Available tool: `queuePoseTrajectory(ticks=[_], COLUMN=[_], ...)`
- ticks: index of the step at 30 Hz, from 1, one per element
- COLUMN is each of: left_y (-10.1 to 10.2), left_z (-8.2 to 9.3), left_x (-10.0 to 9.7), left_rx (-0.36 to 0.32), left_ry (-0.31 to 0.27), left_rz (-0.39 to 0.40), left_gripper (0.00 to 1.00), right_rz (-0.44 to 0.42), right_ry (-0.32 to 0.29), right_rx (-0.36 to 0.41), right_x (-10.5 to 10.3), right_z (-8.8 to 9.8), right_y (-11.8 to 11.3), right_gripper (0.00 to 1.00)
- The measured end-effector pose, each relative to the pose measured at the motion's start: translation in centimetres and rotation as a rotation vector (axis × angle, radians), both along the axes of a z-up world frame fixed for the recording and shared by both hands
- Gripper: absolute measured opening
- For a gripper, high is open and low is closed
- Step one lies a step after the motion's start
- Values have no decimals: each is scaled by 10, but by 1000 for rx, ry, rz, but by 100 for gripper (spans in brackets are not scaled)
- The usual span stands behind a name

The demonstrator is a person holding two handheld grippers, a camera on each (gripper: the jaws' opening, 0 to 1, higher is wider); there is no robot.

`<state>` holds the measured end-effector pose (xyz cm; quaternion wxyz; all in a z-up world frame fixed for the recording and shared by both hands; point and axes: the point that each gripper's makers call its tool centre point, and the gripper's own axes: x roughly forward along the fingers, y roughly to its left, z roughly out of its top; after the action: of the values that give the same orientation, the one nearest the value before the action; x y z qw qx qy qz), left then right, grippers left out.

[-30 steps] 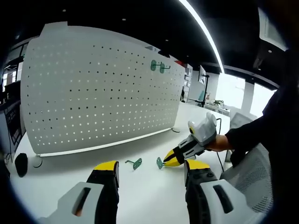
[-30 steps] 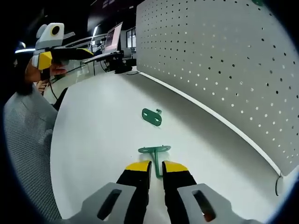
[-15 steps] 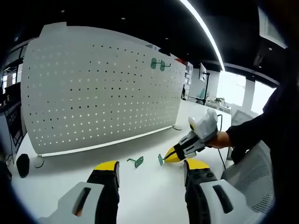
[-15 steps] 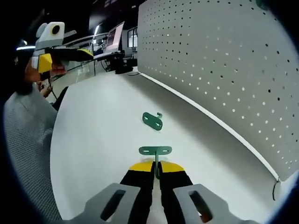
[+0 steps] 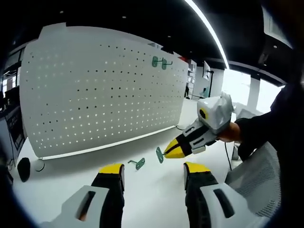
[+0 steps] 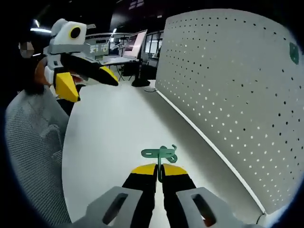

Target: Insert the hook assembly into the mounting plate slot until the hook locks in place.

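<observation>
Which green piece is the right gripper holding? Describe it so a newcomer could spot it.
Start at the big white pegboard standing on the white table. In front of it, the right gripper is shut on a green hook, lifted off the table. Its twin, the loose hook, lies flat on the table.
</observation>
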<state>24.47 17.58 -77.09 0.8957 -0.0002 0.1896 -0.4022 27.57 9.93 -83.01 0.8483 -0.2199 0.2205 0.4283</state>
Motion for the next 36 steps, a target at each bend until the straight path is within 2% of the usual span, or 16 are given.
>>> queuePoseTrajectory(ticks=[8,12,17,20,26,32,36], left_y=[-36,-41,-50,-52,-44,-46,-47], left_z=[-2,-15,-24,-26,-41,-46,-53], left_x=[11,19,24,26,28,24,21], left_rx=[14,61,59,64,94,98,124], left_ry=[16,53,80,83,130,164,180], left_rz=[-22,15,27,36,70,68,65], left_gripper=[36,26,18,16,11,8,8], right_rz=[19,9,26,50,99,123,144], right_ry=[-23,-26,-35,-50,-100,-99,-113], right_rx=[-8,-6,-29,-69,-153,-158,-173], right_x=[-8,-7,-11,-13,-17,-21,-25], right_z=[7,8,5,1,-4,-6,-6], right_y=[7,8,13,16,22,28,32], right_gripper=[1,1,1,1,1,1,1])
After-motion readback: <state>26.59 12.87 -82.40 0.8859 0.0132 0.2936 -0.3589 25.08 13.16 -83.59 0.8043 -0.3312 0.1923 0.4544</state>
